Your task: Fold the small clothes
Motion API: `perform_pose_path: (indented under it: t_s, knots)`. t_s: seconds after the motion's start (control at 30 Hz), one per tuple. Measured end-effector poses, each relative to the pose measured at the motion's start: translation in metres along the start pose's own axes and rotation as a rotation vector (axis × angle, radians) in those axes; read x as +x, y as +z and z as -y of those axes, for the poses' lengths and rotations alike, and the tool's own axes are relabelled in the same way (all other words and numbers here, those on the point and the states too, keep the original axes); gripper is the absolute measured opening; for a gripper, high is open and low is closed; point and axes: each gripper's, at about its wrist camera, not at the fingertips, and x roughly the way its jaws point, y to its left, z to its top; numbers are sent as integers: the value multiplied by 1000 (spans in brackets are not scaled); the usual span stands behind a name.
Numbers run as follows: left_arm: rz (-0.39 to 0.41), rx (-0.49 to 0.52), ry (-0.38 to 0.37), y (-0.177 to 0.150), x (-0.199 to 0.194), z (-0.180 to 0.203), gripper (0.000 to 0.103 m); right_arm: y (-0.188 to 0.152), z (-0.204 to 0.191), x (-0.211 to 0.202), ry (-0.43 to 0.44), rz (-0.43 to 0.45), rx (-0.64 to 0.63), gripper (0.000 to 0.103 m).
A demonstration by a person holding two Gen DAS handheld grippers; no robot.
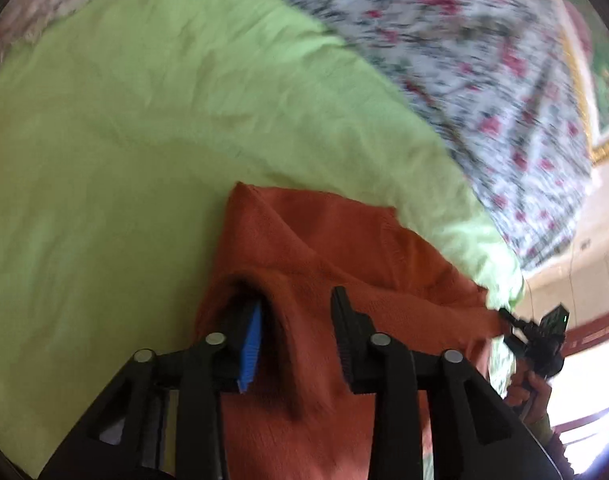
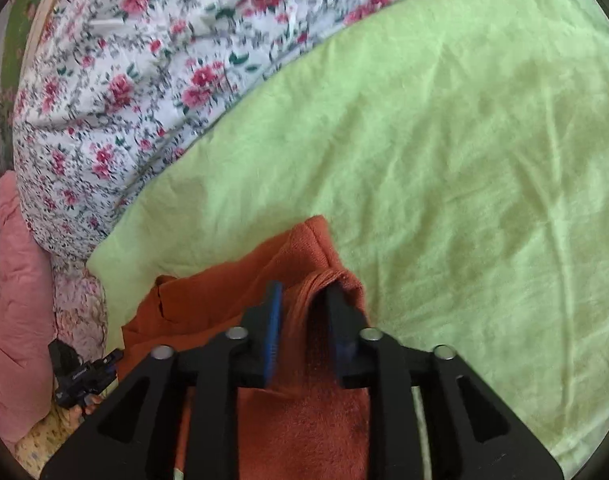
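Observation:
An orange knitted garment lies on a light green sheet. In the left wrist view my left gripper is low over its near edge with the jaws apart. Cloth bunches around the blue-padded finger, and the pads do not pinch it. In the right wrist view my right gripper also stands open. A raised fold of the orange garment sits loosely between its fingers. Each gripper shows small in the other's view, the right one and the left one, at opposite ends of the garment.
The green sheet covers a bed. A white quilt with red flowers lies beyond it. A pink cushion sits at the left bed edge. Pale floor shows past the bed's right side.

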Motion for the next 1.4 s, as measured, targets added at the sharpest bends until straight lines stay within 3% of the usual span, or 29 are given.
perform_pose_path:
  t_s: [0.13,0.27,0.37,0.5,0.63,0.77,0.87,1.0,1.4]
  knots:
    - [-66,130,-68,-40,-12,38,33,-15,-16,-33,38,63,-61,35]
    - [-241,197,-187,-91,25,79,35,-62,-58,-24,177,-95,-237,35]
    - [-307,265,-131,-112,54,94,35,-98,-82,7,202,-274,-370,35]
    - [-304,299,-73,-94,74,91,28,-105,-84,40,121,-363,-468,35]
    - [-198,292,33,-30,83,79,28,-57,-71,52,9,-275,-478,30]
    - [-23,166,135,38,77,52,30,14,-46,48,-99,-55,-313,30]
    - [41,40,164,61,62,26,30,40,-28,35,-74,11,-147,31]
    - [69,2,147,45,36,9,31,30,-32,4,-28,43,-173,32]
    - [-20,-54,113,-81,-17,-13,35,-64,-47,-23,16,-49,-176,33]
